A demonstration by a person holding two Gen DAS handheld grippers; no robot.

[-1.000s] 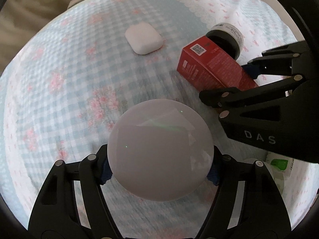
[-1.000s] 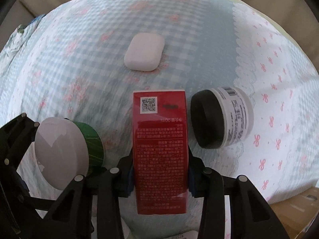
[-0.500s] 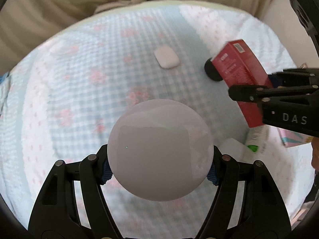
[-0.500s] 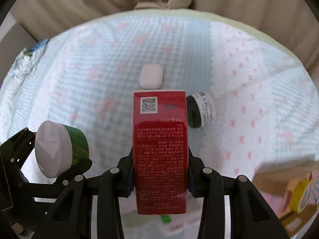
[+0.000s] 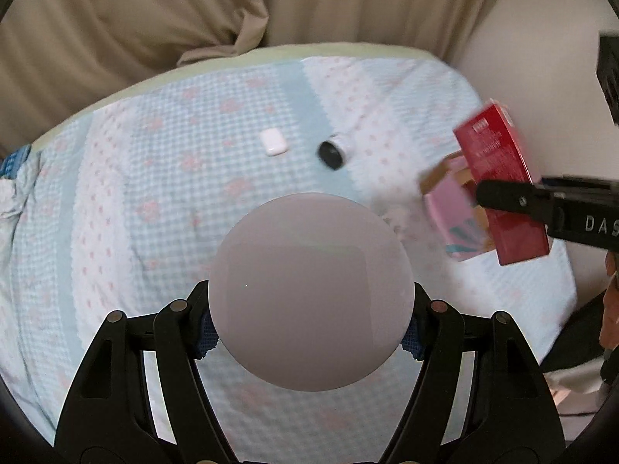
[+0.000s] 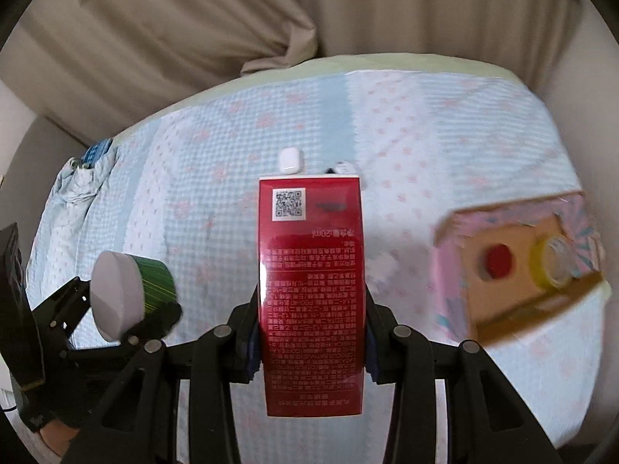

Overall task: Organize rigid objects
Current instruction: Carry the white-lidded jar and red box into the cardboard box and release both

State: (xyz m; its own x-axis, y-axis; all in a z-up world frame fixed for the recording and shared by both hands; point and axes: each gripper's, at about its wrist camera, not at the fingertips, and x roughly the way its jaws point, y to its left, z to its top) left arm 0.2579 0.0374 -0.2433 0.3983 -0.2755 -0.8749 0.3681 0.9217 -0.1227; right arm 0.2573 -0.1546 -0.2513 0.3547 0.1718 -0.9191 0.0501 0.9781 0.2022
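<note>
Left claw point(image 5: 311, 328) grips round jar point(image 5: 311, 292) by its sides; right claw point(image 6: 309, 340) clamps red box point(image 6: 311, 290) upright, both above bed point(image 5: 154, 193).

Checked bedspread point(image 5: 162, 193) lies before beige curtain point(image 5: 135, 19).

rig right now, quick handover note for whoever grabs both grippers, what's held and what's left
Left gripper: shut on the round green tin with a pale lid, held above the bed.
Right gripper: shut on the tall red carton, also in the air.
Pink cardboard box on the right already holds a red and a yellow item.
Left on the checked bedspread: white earbud case, black-lidded jar.
</note>
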